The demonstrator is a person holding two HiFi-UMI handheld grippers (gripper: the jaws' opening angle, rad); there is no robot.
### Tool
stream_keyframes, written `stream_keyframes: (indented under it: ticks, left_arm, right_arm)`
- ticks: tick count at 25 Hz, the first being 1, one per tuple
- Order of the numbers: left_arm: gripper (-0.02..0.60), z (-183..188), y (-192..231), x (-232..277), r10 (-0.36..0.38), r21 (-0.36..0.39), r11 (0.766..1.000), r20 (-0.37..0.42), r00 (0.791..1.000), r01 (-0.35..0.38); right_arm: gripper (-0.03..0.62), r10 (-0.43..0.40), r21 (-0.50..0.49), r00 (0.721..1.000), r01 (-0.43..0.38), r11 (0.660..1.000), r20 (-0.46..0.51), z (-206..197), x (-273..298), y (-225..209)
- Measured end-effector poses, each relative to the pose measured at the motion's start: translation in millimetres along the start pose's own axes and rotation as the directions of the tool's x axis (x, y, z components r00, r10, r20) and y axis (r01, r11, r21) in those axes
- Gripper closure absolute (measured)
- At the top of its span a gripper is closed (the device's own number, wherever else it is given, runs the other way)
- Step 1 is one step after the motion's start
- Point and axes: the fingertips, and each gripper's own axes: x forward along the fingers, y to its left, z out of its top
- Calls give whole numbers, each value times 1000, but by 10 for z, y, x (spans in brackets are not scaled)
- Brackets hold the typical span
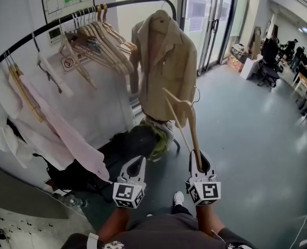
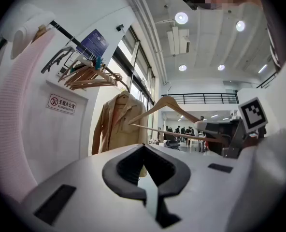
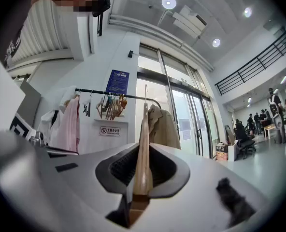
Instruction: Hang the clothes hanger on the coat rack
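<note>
A bare wooden hanger [image 1: 192,134] stands up from my right gripper [image 1: 199,157], which is shut on one end of it. In the right gripper view the wood [image 3: 143,144] is pinched between the pads and its wire hook rises toward the black rack bar [image 3: 128,94]. The curved bar [image 1: 133,3] runs above and ahead of the hanger, apart from it. A beige jacket [image 1: 164,61] hangs near the bar's right end, just behind the hanger. My left gripper [image 1: 138,161] is shut and empty, level beside the right one. The left gripper view shows the hanger [image 2: 172,132] to its right.
A bunch of empty wooden hangers [image 1: 104,35] crowds the middle of the bar. Pink and white garments [image 1: 55,134] hang at its left. A dark bag and green cloth [image 1: 143,139] lie on the floor below. Glass doors [image 1: 210,19] and office chairs [image 1: 270,61] lie to the right.
</note>
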Motion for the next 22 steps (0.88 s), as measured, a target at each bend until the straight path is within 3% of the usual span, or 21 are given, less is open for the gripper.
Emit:
stream_keyframes:
  ticks: [4, 12, 15, 22]
  left_arm:
    - [577, -45, 85, 252, 19, -24, 1000, -11, 1000, -19]
    - [577, 152, 465, 884, 181, -29, 983, 14, 983, -181]
    - [577, 225, 639, 1035, 266, -44, 963, 17, 964, -265]
    - [577, 364, 960, 1173, 451, -34, 892, 33, 892, -450]
  right_arm:
    - [537, 32, 45, 999, -32, 998, 11, 75, 354, -156]
    - [537, 175, 6, 983, -176, 984, 47, 210, 1402, -420]
    - [537, 242, -47, 968, -239, 970, 59, 298, 1872, -424]
    - [537, 372, -44, 920, -370, 928, 124, 776, 2936, -279]
